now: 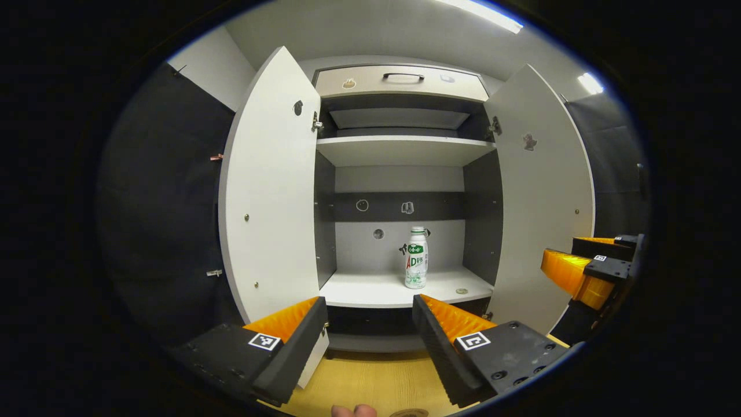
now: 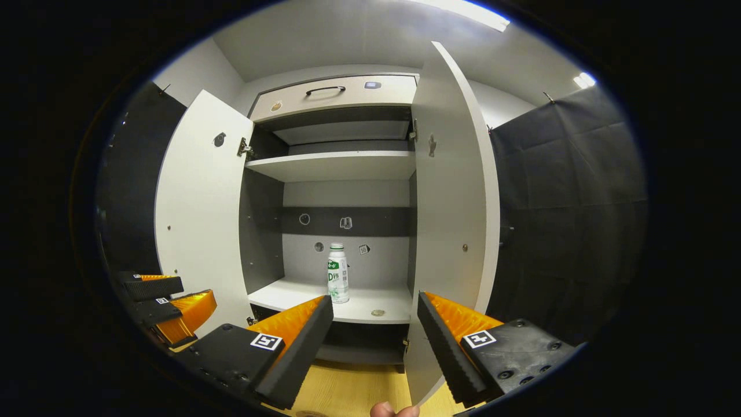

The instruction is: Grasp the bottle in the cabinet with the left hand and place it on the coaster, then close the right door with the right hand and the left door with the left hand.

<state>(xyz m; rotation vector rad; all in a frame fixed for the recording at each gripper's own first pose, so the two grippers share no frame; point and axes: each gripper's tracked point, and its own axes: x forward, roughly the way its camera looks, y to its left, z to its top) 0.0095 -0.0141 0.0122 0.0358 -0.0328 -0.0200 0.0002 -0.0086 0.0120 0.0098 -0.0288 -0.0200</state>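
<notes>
Bottle point(image 1: 416, 258) stands upright on lower cabinet shelf point(image 1: 370, 289), both doors point(image 1: 269, 191) open. Left hand-held gripper point(image 1: 370, 324) & right hand-held gripper point(image 2: 375, 324) both spread wide, holding nothing, short of cabinet.

White bottle point(image 1: 416, 258) upright on cabinet shelf point(image 1: 370, 289), both doors point(image 1: 269, 191) open.

A staged recording booth rather than a lived-in home. Ahead of the left gripper point(image 1: 369, 315), an open cabinet point(image 1: 399, 150) with nearly bare shelves, black cloth point(image 1: 162, 191) hung on both sides (more beyond the right gripper point(image 2: 375, 315)), strip lights point(image 1: 486, 14) overhead, pale wood tabletop point(image 1: 370, 376) below.
</notes>
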